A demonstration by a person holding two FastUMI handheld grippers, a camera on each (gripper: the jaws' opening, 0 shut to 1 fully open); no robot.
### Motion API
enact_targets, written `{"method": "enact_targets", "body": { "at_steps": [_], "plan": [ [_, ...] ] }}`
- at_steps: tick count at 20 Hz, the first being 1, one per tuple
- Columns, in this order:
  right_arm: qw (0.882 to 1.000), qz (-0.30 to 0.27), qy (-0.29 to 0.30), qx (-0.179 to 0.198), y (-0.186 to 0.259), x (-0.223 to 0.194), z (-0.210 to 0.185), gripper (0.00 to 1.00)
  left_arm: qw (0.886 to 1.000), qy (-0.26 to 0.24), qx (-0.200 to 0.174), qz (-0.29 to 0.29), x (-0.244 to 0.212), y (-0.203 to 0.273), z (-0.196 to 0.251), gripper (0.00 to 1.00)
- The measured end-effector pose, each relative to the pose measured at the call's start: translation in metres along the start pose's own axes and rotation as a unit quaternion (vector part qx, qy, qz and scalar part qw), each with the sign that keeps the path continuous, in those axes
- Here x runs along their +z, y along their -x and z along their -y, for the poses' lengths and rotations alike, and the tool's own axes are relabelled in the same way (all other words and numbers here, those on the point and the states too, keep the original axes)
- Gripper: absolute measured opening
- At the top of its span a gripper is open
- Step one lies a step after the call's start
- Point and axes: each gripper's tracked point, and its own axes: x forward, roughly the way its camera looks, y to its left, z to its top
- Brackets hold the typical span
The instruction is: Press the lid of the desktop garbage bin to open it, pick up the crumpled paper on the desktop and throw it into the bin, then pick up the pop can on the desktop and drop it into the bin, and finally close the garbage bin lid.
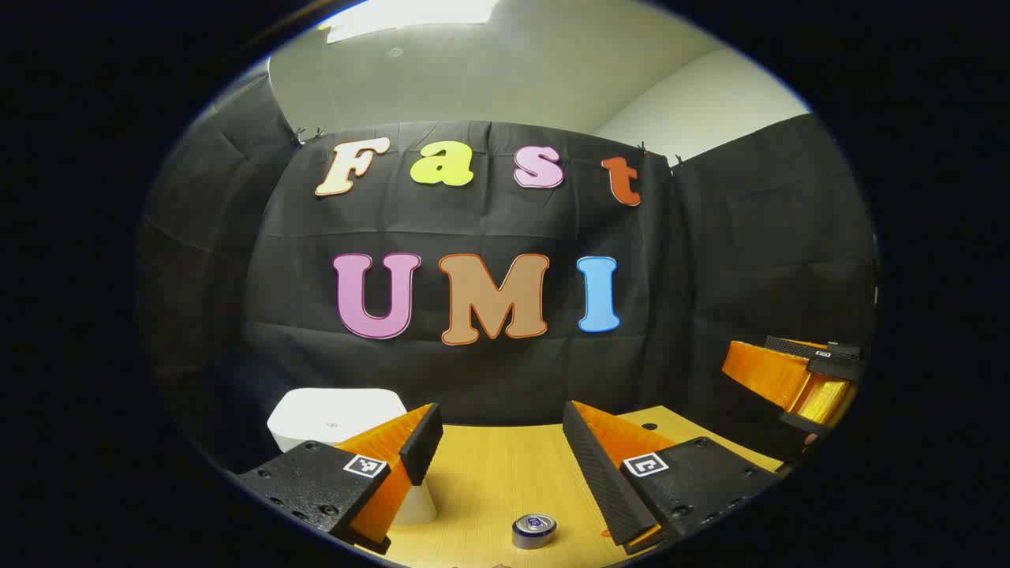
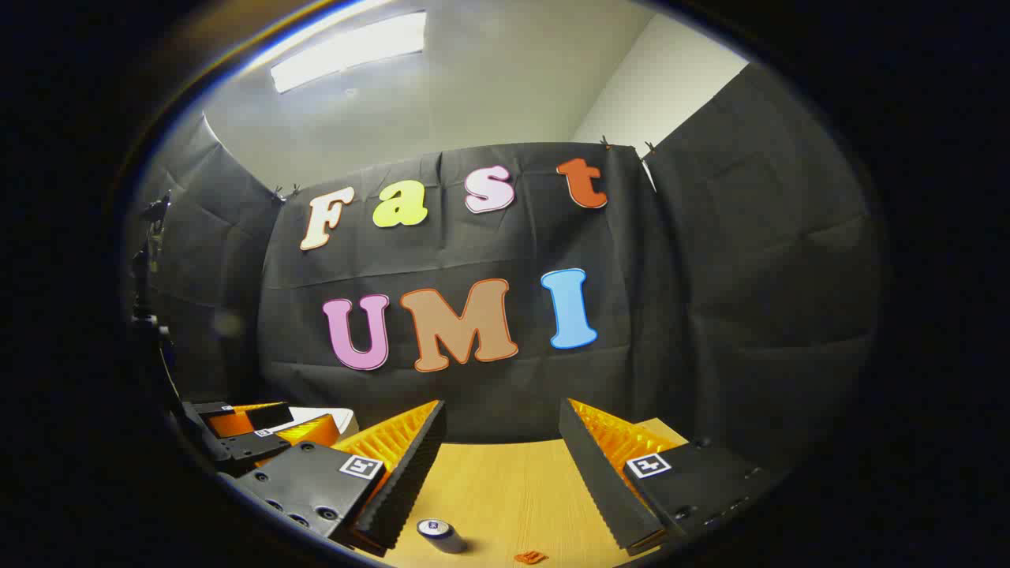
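left gripper [image 1: 497,465]: jaws spread wide, holding nothing; raised above the desk [image 1: 505,473], likely so the bin lid can be pressed
right gripper [image 2: 501,473]: fingers apart and empty; hovering beside the other, probably ready for pick-ups
bin [image 1: 335,418]: white, lid down, at the desk's back left, behind the left finger
pop can [image 1: 534,530]: upright on the desk near the front; untouched
crumpled paper: cannot tell where it lies
step: seemingly the start; lid not yet open

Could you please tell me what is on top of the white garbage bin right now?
Nothing rests on the garbage bin: its white lid lies flat and bare. The left gripper's finger covers its right side, and its inside is hidden.
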Motion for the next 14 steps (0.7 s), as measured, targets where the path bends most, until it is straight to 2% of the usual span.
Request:
{"method": "enact_targets", "body": {
  "at_steps": [14],
  "plan": [
    [1.0,-0.006,0.005,0.01,-0.018,0.001,-0.006,0.96,0.999,-0.016,0.029,0.014,0.009,-0.005,-0.016,0.93]
  ]
}}
